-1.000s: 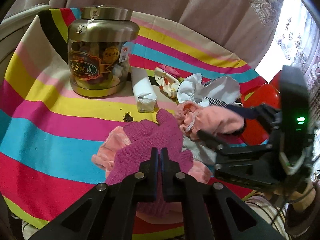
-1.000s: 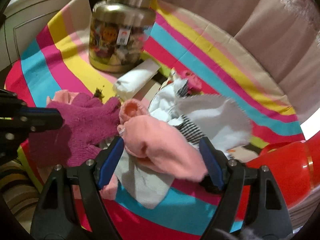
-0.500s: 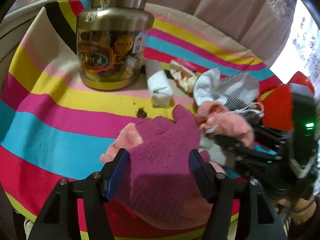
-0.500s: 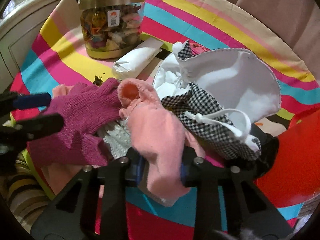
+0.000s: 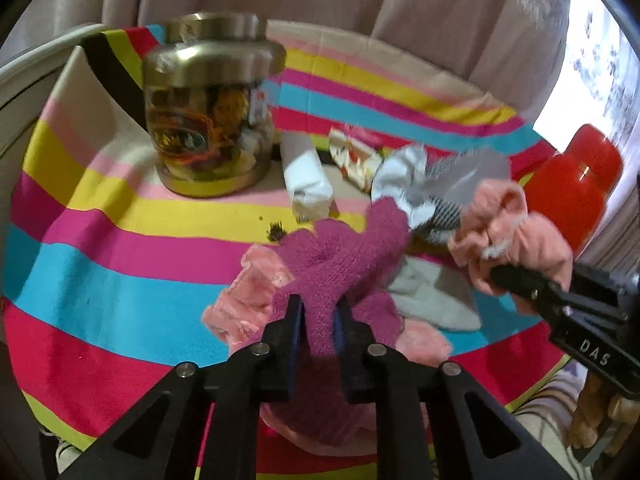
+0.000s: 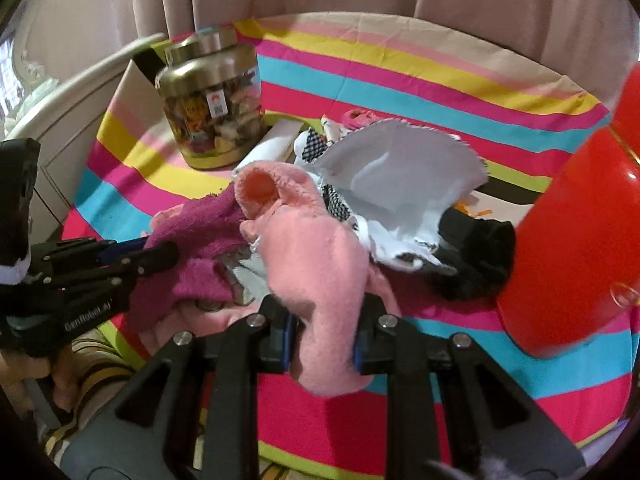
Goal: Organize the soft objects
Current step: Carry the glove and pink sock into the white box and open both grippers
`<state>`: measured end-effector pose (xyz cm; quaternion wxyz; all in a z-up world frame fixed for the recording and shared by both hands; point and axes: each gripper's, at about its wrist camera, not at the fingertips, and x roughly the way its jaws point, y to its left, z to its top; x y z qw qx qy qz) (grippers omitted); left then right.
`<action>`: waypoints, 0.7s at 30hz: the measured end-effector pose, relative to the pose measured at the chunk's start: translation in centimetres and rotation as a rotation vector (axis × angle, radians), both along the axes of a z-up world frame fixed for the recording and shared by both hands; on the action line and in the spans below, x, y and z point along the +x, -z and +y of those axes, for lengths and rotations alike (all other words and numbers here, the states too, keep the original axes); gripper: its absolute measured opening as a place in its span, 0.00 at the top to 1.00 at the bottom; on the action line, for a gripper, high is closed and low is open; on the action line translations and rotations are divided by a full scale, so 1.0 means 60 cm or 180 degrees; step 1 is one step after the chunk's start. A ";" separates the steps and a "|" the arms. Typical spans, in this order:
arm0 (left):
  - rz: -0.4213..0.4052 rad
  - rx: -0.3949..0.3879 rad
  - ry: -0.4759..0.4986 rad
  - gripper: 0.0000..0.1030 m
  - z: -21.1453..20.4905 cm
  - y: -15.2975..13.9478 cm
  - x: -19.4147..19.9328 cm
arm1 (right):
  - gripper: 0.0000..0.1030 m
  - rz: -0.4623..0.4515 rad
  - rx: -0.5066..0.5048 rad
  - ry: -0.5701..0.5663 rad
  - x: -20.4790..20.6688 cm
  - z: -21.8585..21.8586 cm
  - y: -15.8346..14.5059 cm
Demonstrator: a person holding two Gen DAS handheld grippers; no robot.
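Both claws just closed and now pinching: left gripper (image 5: pixel 319 314) on magenta glove (image 5: pixel 344 256), right gripper (image 6: pixel 323 330) on pink sock (image 6: pixel 308 256), each pulled up off the pile on striped cloth (image 5: pixel 120 248), ready for sorting.

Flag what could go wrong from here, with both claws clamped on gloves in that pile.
1. The left claw pinches only a narrow fold of the magenta glove; it may slip out when lifted.
2. The pink glove in the right claw touches the white cloth and could drag it along.
3. The red bottle stands close beside the right claw; a swing could knock it.
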<state>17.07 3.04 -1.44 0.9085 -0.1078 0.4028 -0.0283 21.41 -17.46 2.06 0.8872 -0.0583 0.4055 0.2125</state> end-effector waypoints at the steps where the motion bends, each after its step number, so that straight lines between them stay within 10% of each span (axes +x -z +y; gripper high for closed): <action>1: -0.0065 -0.0047 -0.0021 0.85 0.005 -0.005 -0.006 | 0.76 0.0003 0.0019 0.0016 -0.002 -0.005 -0.001; 21: -0.0589 -0.0359 -0.0025 0.87 -0.016 -0.080 -0.085 | 0.76 -0.0026 0.0296 0.0425 -0.094 -0.107 -0.039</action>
